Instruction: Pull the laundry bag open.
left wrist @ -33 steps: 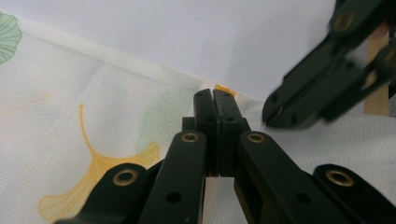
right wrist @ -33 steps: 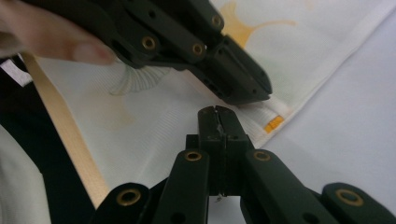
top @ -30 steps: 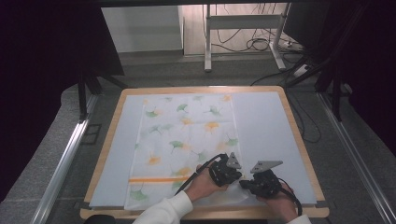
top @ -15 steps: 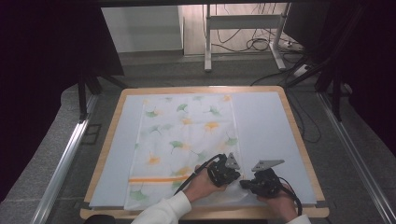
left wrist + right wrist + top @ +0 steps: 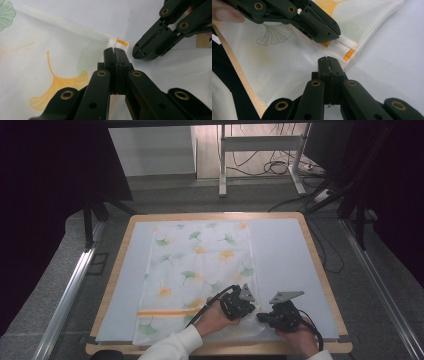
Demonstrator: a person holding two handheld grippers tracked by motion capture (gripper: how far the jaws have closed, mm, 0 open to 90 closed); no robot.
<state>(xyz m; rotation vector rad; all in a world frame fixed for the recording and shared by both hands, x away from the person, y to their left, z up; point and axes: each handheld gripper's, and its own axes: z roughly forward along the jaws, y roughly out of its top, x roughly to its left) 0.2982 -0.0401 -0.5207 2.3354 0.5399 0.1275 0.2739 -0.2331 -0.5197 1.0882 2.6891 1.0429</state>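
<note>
High view shows both grippers, left (image 5: 248,308) and right (image 5: 261,316), jaws closed together on nothing, tips meeting over the leaf-print cloth (image 5: 200,270) corner; I'd open wide, then pinch the hem squarely

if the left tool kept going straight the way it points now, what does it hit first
Probably the hemmed edge of the leaf-print cloth with its small orange tag, just ahead of the shut left tool. The right tool sits slightly off that line, though depth is unclear.
</note>
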